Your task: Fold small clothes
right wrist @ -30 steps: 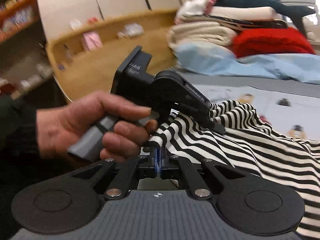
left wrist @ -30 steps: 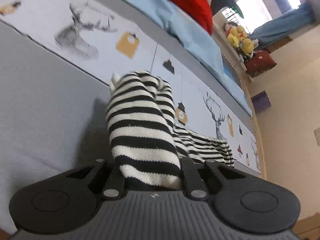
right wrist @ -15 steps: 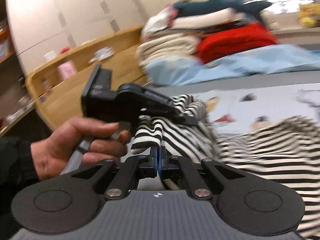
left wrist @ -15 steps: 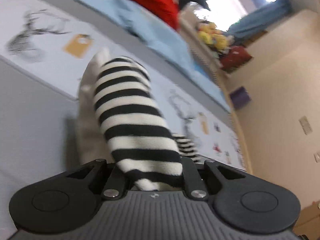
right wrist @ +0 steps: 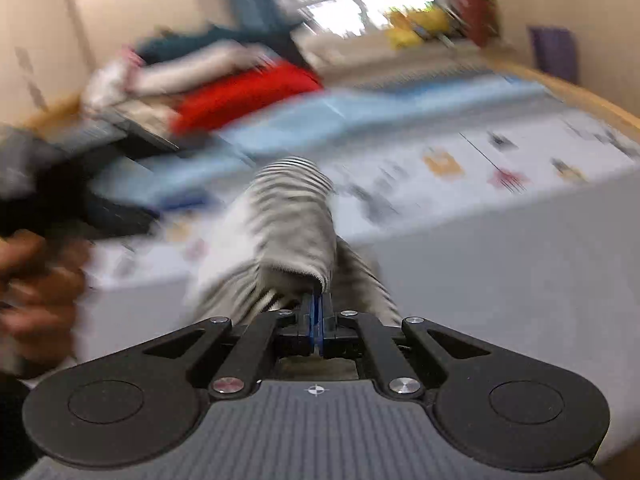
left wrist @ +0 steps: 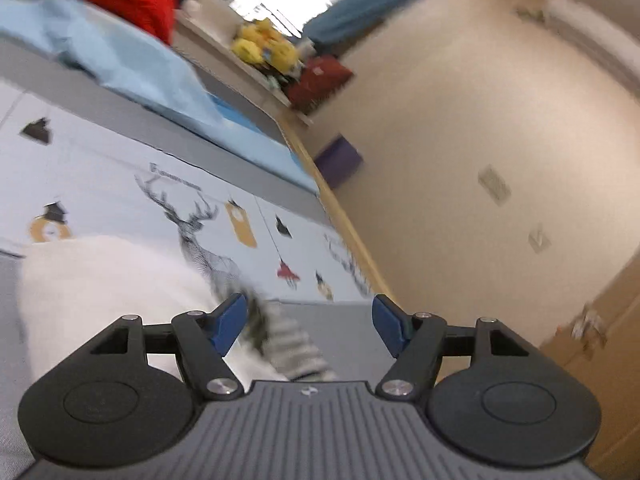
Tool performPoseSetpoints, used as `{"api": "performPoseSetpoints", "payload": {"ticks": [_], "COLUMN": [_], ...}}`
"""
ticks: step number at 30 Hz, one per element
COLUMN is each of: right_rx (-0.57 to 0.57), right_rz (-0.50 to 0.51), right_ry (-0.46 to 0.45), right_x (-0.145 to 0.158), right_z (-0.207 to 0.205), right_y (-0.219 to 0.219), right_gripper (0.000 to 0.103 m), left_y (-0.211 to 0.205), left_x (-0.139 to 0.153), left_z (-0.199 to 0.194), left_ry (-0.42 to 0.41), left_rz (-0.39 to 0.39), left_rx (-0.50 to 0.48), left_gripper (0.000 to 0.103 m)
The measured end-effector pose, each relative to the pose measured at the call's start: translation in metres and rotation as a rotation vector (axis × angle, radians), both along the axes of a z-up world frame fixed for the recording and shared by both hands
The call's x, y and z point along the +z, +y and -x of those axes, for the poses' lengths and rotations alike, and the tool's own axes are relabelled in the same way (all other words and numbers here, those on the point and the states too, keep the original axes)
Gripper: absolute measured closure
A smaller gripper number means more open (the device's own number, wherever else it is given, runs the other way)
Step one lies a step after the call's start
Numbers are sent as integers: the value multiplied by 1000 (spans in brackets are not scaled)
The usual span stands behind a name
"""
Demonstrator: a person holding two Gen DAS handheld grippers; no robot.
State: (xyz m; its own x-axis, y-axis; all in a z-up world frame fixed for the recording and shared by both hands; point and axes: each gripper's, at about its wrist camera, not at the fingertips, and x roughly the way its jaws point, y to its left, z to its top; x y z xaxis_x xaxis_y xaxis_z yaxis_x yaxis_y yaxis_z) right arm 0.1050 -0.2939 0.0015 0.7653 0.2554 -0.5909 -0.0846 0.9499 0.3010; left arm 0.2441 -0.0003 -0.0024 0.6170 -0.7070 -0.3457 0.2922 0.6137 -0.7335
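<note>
My left gripper (left wrist: 308,326) is opening to drop its share of the striped knit garment (right wrist: 294,216) onto the printed bedsheet (left wrist: 120,184); my right gripper (right wrist: 317,316) pinches the garment's edge to carry the fold over.

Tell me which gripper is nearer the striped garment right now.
Right. The right gripper is clamped on the striped garment; the left gripper is opening, garment slipping free between its pads.
</note>
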Motion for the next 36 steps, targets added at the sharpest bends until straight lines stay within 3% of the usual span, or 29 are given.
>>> {"api": "performPoseSetpoints", "payload": {"ticks": [2, 5, 7, 9, 11, 12, 15, 17, 20, 22, 23, 25, 31, 34, 36], "right_rx": [-44, -86, -122, -143, -183, -192, -102, 25, 71, 131, 164, 181, 89, 57, 71], "right_rz": [42, -30, -41, -45, -36, -29, -30, 2, 72, 47, 68, 134, -126, -88, -69], "right_ry": [126, 282, 276, 223, 141, 90, 60, 153, 255, 305, 295, 268, 131, 195, 306], "right_x": [-18, -41, -37, -25, -12, -5, 0, -16, -45, -55, -55, -52, -19, -27, -44], "right_z": [-13, -25, -28, -32, -35, -38, -56, -79, -98, -103, -103, -95, -63, -50, -52], "right_y": [-3, -8, -8, -8, -14, -15, -15, -6, 4, 10, 15, 17, -60, -83, -90], "right_gripper": [103, 99, 97, 88, 63, 59, 54, 51, 52, 58, 78, 97, 99, 99, 100], "left_y": [15, 27, 27, 33, 34, 36, 51, 51, 44, 37, 34, 33, 17, -4, -23], "left_x": [-6, -21, -25, -27, -31, -33, -39, -45, -55, -58, -59, -61, -59, -68, -85], "left_z": [-2, -12, -8, -2, 3, 4, 7, 8, 11, 14, 14, 15, 16, 19, 24], "left_ry": [45, 142, 146, 125, 124, 132, 170, 209, 252, 237, 231, 230, 199, 208, 229], "left_rz": [-30, -121, -187, -243, -287, -295, -296, -312, -374, -432, -450, -454, -455, -534, -679], "left_rx": [39, 22, -11, -43, -62, -68, -96, -125, -166, -182, -182, -173, -200, -297, -367], "left_gripper": [29, 36, 39, 40, 40, 40, 40, 40, 40, 40, 40, 40, 40, 38, 33]}}
